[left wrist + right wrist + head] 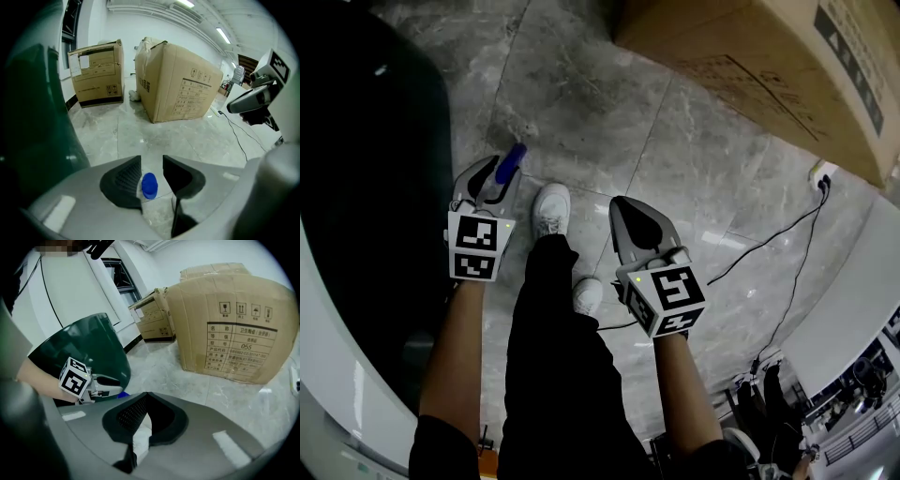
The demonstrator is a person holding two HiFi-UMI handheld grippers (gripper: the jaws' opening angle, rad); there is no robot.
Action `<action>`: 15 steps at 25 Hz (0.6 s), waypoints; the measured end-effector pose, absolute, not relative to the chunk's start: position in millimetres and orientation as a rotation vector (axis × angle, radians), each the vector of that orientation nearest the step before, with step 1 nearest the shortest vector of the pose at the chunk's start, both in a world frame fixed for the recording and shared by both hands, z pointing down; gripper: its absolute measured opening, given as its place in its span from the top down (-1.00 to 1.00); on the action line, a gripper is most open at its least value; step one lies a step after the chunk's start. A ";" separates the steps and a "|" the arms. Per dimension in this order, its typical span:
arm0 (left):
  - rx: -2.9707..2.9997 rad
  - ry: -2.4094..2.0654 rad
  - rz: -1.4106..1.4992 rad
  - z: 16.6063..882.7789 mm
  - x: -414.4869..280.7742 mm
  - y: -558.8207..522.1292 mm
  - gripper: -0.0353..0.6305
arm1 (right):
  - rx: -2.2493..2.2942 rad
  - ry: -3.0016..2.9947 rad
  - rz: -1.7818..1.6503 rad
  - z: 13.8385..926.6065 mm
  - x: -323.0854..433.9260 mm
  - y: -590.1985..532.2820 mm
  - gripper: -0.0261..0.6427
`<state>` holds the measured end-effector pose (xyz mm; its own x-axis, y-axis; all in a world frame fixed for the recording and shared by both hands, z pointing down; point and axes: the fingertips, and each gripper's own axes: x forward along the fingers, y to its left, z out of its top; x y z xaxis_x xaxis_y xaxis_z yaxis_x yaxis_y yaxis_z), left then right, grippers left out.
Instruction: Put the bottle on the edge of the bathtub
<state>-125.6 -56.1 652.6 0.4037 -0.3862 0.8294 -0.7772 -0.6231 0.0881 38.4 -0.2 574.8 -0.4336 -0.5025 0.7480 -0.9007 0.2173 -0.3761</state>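
**Bottle in left gripper, beside tub wall**

Room: the dark green bathtub point(375, 234) fills the left side of the head view, and its curved outer wall stands close to the left forearm. A large cardboard box point(769, 66) sits ahead and to the right. Bare grey stone floor point(581, 103) lies open between tub and box. A black cable point(787, 234) trails over the floor on the right, well apart from both grippers.

Left gripper point(492, 178): held low with the forearm pointing forward, alongside the tub wall. Its jaws are narrowly apart around the blue bottle point(512, 161), which sticks out past the tips over the floor. The left gripper view shows the bottle end-on between the pads, resting against the left one.

Right gripper point(630, 211): level with the left and to its right, pointing forward. Its jaw tips meet with nothing between them. A white shoe point(551, 208) stands on the floor between the two grippers.
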 end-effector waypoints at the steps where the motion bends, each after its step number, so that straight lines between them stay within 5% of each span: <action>1: 2.204 -0.999 1.116 645.8 -124.7 -57.6 0.46 | 1.298 -2.031 1.112 568.9 38.5 -2.5 0.85; 9: 2.229 -1.047 1.102 590.1 -122.9 -61.8 0.83 | 1.321 -2.065 1.093 520.6 34.5 -11.4 0.85; 15: 2.255 -1.077 1.076 550.2 -119.9 -73.1 0.89 | 1.337 -2.105 1.064 485.1 29.0 -26.6 0.85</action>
<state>-119.9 -73.1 550.2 0.4013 -0.4657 0.7888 -0.7891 -0.6131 0.0395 29.0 -26.6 485.1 -0.4445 -0.5672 0.6933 -0.8946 0.2419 -0.3756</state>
